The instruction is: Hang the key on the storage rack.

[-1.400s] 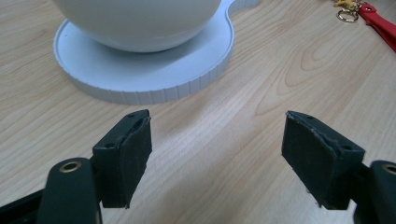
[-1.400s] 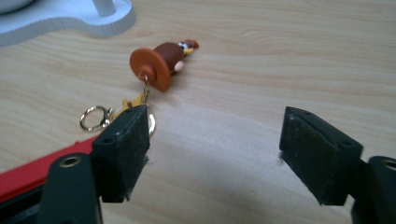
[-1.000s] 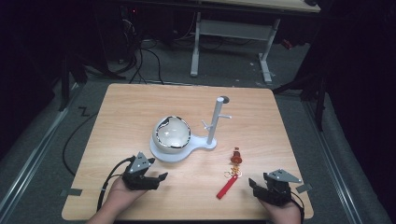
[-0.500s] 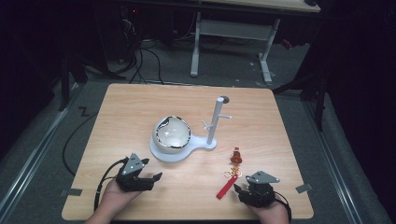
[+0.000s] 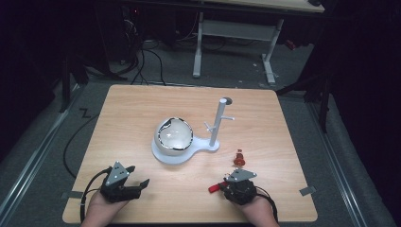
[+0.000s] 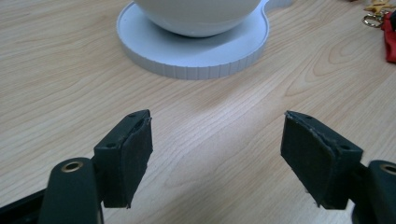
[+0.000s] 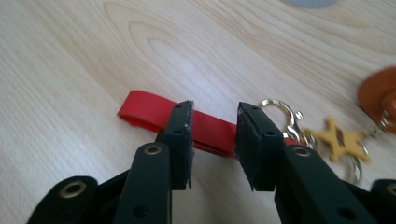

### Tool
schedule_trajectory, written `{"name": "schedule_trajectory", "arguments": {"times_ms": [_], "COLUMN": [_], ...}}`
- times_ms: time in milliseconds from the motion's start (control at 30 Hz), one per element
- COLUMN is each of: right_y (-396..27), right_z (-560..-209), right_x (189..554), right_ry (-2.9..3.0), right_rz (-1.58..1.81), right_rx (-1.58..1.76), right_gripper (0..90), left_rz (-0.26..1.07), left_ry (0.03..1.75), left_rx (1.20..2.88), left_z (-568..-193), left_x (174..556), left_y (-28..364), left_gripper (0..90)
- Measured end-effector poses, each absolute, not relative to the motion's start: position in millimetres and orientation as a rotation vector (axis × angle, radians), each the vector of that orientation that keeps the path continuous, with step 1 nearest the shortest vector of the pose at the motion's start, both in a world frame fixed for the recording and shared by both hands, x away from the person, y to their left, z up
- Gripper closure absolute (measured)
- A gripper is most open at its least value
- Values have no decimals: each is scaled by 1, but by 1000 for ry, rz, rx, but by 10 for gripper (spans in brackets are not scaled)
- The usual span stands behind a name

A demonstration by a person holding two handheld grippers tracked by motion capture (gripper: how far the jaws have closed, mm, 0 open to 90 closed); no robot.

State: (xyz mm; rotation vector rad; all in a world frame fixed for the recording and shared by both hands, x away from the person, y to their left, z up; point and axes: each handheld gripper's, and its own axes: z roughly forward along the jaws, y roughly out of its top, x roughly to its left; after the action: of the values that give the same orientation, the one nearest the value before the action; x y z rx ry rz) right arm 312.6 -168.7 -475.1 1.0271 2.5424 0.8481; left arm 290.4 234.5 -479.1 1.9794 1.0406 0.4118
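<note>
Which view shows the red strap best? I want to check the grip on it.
The right gripper view: the red strap lies across the wood between the right gripper fingers, a gap showing at each pad. The high view shows its red end beside that gripper. The left gripper view catches a red edge.

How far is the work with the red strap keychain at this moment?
Done: the right gripper has reached the red strap, jaws just closing astride it, gap still visible. Left: gripping, lifting; probably hanging it on the white stand. The left gripper waits open.
</note>
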Motion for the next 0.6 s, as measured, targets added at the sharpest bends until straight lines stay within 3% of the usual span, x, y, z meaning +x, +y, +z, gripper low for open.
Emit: {"name": "schedule_trajectory", "arguments": {"times_ms": [600], "right_y": [-78], "right_z": [-481], "right_x": [335], "right_ry": [2616], "right_rz": [852], "right_rx": [828], "right_gripper": [755], "left_rz": [409], "left_ry": [1036], "left_rx": [1984], "left_z": [-479], "left_x": [287], "left_y": [236], "left_gripper": [256]}}
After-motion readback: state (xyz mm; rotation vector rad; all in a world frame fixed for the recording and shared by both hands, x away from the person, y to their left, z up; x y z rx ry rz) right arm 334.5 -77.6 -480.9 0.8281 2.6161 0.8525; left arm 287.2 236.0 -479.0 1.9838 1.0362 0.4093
